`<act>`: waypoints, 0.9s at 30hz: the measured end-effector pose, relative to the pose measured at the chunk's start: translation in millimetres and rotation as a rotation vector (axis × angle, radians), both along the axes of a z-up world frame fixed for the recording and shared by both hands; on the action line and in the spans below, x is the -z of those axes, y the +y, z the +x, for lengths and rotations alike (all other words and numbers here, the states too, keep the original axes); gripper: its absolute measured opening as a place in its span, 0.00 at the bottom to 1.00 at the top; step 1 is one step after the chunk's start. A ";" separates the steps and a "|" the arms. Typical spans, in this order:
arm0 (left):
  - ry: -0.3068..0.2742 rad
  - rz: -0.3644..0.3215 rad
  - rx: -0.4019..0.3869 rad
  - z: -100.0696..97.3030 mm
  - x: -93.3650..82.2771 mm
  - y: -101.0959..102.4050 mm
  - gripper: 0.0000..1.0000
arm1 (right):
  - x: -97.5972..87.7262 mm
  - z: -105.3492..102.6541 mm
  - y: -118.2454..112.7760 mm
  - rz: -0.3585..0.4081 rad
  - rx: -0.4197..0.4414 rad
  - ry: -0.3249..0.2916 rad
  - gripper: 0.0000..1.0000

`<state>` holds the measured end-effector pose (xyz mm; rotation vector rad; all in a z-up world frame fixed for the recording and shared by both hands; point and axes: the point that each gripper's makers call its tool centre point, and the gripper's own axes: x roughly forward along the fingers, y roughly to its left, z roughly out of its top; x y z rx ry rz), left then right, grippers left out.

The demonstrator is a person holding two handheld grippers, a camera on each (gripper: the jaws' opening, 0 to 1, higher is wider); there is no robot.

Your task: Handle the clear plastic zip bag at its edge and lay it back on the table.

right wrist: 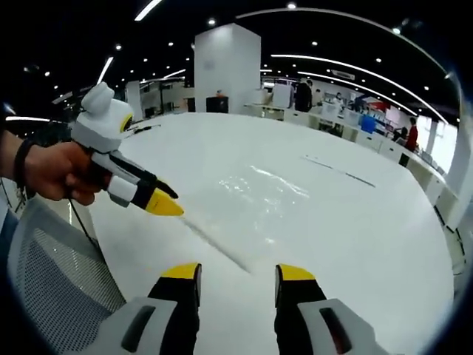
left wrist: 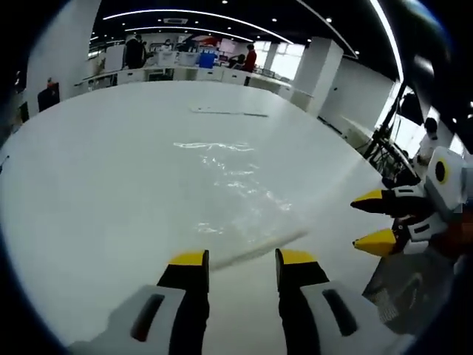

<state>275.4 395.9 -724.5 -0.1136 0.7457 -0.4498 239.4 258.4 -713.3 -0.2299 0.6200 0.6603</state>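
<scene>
The clear zip bag lies flat on the white table, its near edge just ahead of the left gripper, whose jaws stand apart with nothing between them. The bag's outline is faint against the tabletop. The right gripper also gapes, close to that edge. Bare tabletop surrounds the bag; office desks stand behind.

A wide white tabletop carries a clear plastic zip bag, lying flat and wrinkled near the middle, its zip edge toward the near side. Farther back on the tabletop lies a thin, long strip, well apart from the bag.
</scene>
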 end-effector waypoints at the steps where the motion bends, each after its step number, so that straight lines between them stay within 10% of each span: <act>1: -0.004 -0.002 0.003 -0.9 -0.6 0.4 0.36 | 0.8 0.8 -0.9 0.002 0.004 0.001 0.38; 27: -0.017 -0.022 0.070 -38.6 9.4 14.1 0.68 | -1.4 -12.9 -28.7 0.072 0.089 0.031 0.62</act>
